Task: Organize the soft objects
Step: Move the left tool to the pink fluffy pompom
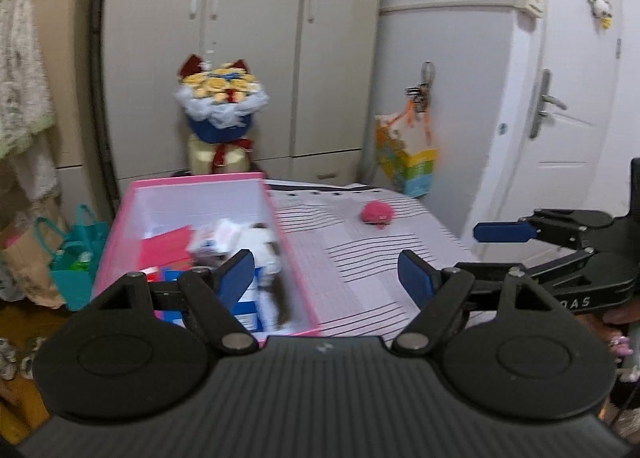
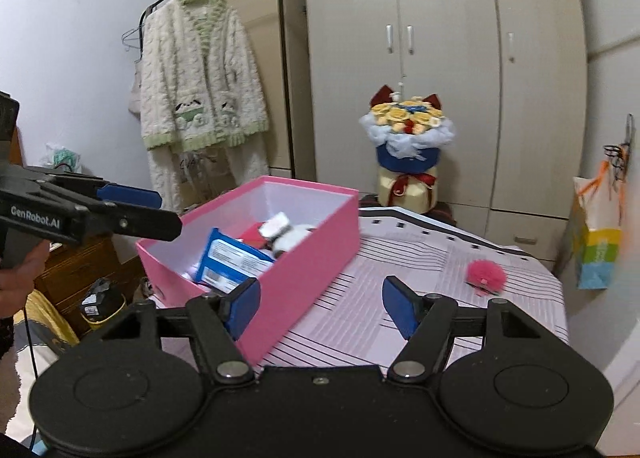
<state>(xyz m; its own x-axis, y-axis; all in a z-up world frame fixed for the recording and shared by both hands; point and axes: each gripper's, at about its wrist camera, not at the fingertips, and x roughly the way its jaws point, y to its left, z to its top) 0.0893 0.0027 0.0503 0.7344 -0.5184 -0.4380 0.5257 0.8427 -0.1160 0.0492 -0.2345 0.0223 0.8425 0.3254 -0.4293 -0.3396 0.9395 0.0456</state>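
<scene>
Nearest the lens: black two-finger left gripper (image 1: 326,278) with blue-padded jaws standing apart and nothing between them, poised over the near corner of the open pink cardboard box (image 1: 298,290). Same for the black right gripper (image 2: 320,308): jaws apart, empty, above the striped white cloth covering the counter (image 2: 400,258). Already lying in the box: a white and brown plush toy (image 1: 266,254) beside a blue and white packet (image 2: 230,258) and red cards. Left outside: one small fluffy pink pom-pom (image 2: 487,272), resting on the cloth well apart from the box, toward the far right edge.

Best taken with the right gripper, being nearer that side. Approach from above and slightly behind, jaws straddling the fluff at its widest part, closing gently until the pads bite into the core rather than loose fibres. Lift clear of the cloth before swinging toward the box to avoid dragging and wrinkling it. Release low inside the walls. Left gripper better kept aside, clear of the path.
</scene>
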